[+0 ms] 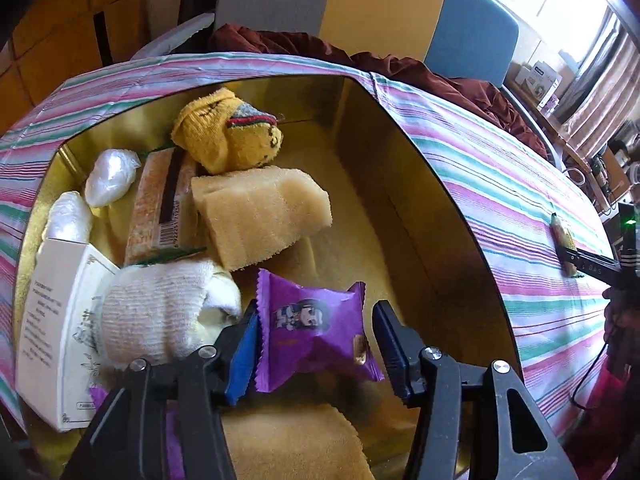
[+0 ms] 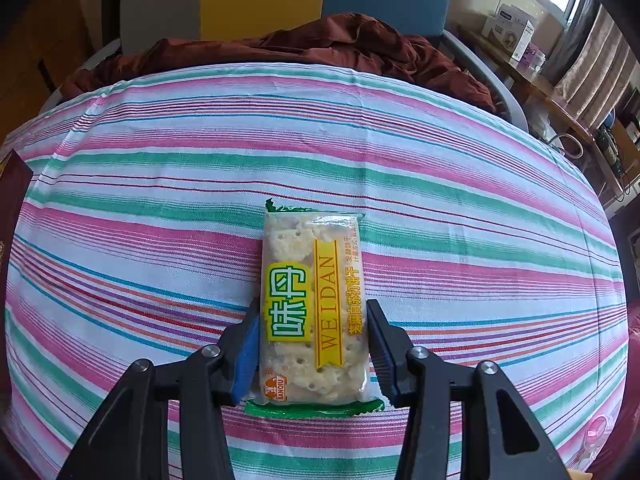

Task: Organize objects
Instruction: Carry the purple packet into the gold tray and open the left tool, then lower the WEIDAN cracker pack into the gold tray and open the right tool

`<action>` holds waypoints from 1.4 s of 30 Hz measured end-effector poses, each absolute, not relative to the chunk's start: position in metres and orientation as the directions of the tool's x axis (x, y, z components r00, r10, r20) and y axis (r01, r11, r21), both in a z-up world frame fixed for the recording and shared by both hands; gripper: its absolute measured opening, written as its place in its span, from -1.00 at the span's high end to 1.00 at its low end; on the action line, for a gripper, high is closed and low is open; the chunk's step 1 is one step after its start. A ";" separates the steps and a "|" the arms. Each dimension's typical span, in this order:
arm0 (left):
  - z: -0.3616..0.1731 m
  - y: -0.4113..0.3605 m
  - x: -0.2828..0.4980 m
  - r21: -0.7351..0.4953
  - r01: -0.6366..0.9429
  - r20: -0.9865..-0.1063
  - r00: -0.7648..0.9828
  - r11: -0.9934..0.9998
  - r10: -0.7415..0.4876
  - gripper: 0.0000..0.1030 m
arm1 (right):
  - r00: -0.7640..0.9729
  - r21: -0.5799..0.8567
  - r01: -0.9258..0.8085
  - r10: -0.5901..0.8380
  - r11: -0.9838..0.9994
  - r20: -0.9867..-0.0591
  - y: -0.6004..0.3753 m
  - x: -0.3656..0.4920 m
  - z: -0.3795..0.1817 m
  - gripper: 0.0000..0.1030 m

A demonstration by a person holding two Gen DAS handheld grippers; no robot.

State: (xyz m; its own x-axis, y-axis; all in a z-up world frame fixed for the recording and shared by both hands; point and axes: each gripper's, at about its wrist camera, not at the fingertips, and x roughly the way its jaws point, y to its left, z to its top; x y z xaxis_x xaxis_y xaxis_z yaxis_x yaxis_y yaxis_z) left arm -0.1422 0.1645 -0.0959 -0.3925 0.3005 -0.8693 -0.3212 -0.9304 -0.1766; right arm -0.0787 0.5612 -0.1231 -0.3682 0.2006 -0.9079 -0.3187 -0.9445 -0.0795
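Note:
In the left wrist view my left gripper (image 1: 316,336) hangs over a gold tin box (image 1: 400,200). A purple snack packet (image 1: 316,332) sits between its open fingers; the left pad touches it, the right pad is apart. The box holds a yellow sock (image 1: 224,136), a white sock (image 1: 156,312), a sponge (image 1: 260,216), a cracker pack (image 1: 160,208) and a white carton (image 1: 52,328). In the right wrist view my right gripper (image 2: 312,344) straddles a WEIDAN cracker packet (image 2: 312,312) lying on the striped tablecloth (image 2: 160,200), both pads at its sides.
Two white plastic bundles (image 1: 108,176) lie at the box's far left. A brown cloth (image 2: 320,44) is heaped at the table's far edge before chairs. The right gripper and its packet (image 1: 564,240) show at the right of the left wrist view. A dark box edge (image 2: 12,200) stands at left.

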 end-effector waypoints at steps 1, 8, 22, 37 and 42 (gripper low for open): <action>-0.090 0.162 -0.139 -0.175 -0.322 -0.863 -0.406 -0.931 0.302 -0.09 | -0.369 -0.078 -0.318 0.200 -0.945 -0.908 0.562 -0.079 -0.123 0.05; -0.037 0.134 -0.107 -0.115 -0.346 -0.769 -0.562 -0.931 0.304 -0.25 | -0.369 -0.083 -0.320 0.205 -0.944 -0.906 0.560 -0.078 -0.123 0.06; -0.022 0.058 -0.066 -0.040 -0.251 -0.701 -0.683 -0.967 0.206 -0.37 | -0.338 -0.095 -0.299 0.199 -0.949 -0.920 0.504 -0.069 -0.106 0.06; -0.018 0.036 -0.052 -0.023 -0.146 -0.657 -0.743 -0.989 0.125 -0.43 | -0.539 0.076 0.001 -0.065 -0.997 -0.840 0.319 -0.080 -0.038 0.06; -0.021 0.028 -0.052 -0.036 -0.126 -0.659 -0.743 -0.991 0.118 -0.43 | -0.519 0.108 0.069 -0.128 -0.992 -0.845 0.278 -0.091 -0.040 0.06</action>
State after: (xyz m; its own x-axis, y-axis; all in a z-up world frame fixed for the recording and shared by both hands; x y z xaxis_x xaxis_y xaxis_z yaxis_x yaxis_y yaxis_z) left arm -0.0524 0.0283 -0.0212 -0.7429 0.1181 -0.6589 -0.1257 -0.9914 -0.0360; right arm -0.0906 0.2781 -0.0396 -0.5191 -0.1284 -0.8450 0.0688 -0.9917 0.1085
